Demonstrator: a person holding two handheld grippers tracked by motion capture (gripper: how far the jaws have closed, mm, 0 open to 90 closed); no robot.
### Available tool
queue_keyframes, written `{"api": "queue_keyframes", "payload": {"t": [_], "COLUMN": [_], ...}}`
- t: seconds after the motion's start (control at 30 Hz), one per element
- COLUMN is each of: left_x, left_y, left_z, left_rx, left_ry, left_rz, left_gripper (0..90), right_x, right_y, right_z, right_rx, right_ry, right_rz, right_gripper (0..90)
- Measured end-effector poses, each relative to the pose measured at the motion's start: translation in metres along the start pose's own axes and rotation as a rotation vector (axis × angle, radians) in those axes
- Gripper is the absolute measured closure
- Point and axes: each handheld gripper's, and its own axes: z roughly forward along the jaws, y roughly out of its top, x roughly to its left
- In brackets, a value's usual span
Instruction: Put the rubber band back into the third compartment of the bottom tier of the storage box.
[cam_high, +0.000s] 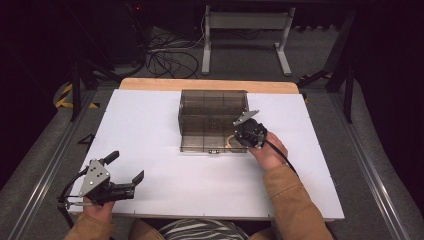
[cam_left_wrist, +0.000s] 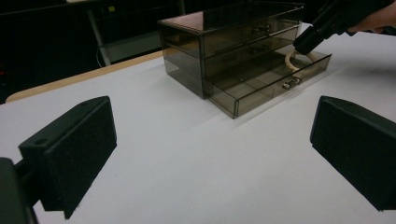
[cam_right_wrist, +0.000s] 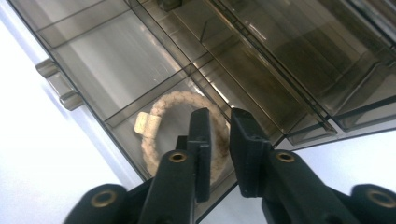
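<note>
A smoky see-through drawer chest (cam_high: 214, 102) stands at the middle of the white table (cam_high: 150, 120), its bottom drawer (cam_high: 200, 142) pulled out towards me. A cream braided bracelet (cam_right_wrist: 177, 99) lies in that drawer's right compartment. My right gripper (cam_right_wrist: 220, 122) points down into it, jaws narrowly open astride the bracelet's band, which shows in the slim gap between them. The left gripper view shows the same right gripper (cam_left_wrist: 303, 45) over the bracelet (cam_left_wrist: 290, 63). My left gripper (cam_high: 126, 166) rests near the table's front left corner, jaws wide open and empty, facing the chest (cam_left_wrist: 233, 42).
The open drawer has a small metal handle (cam_right_wrist: 58, 84) on its front and dividers inside. A wooden strip (cam_high: 210, 84) edges the table's far side. Beyond it stand a white frame (cam_high: 245, 30) and loose cables (cam_high: 167, 55) on the floor.
</note>
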Motion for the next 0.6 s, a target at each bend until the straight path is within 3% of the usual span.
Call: {"api": "queue_keyframes", "payload": {"t": [0.37, 0.6], "left_x": [0.000, 0.000], "left_y": [0.000, 0.000], "left_z": [0.000, 0.000], "left_rx": [-0.002, -0.003], "left_ry": [0.001, 0.001], "left_rz": [0.000, 0.001], "left_gripper": [1.1, 1.1], "right_x": [0.000, 0.000], "right_y": [0.002, 0.005], "right_z": [-0.006, -0.021], "right_rx": [-0.043, -0.131], "right_ry": [0.025, 0.078], "right_rz": [0.012, 0.050], "right_gripper": [57.5, 39.6]}}
